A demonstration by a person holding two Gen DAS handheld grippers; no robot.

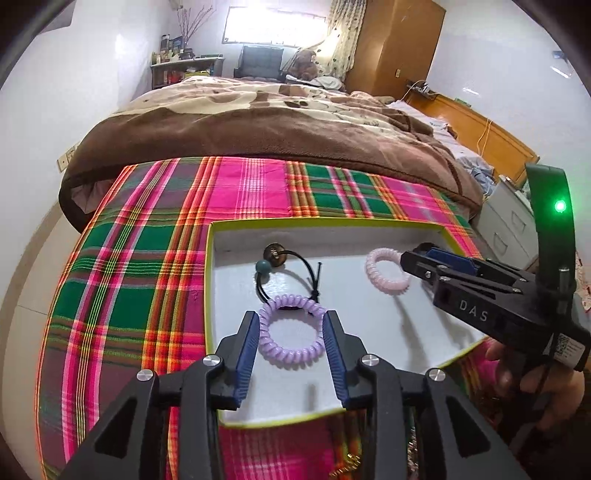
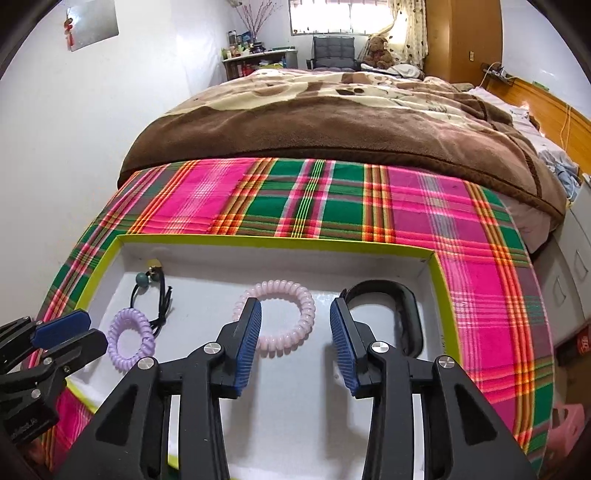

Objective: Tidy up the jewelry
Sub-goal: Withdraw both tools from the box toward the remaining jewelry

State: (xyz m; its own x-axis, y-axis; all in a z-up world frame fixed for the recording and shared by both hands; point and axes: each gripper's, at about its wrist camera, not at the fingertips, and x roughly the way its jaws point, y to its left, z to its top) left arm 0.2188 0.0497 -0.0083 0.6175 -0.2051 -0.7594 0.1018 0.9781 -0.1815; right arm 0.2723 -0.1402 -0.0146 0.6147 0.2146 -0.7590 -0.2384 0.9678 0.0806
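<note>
Right wrist view: both tongs spread; right tongs [image 2: 295, 325] half hide the black band [image 2: 406, 314].

A home bedroom: a bed [image 1: 258, 122] under a brown fleece blanket [image 2: 332, 122] fills the room, with a teddy bear [image 1: 304, 63] by its far edge. A curtained window [image 2: 332, 16], a wooden wardrobe [image 1: 399, 44] and a cluttered shelf [image 2: 255, 55], perhaps holding toiletries, line the far wall.
</note>
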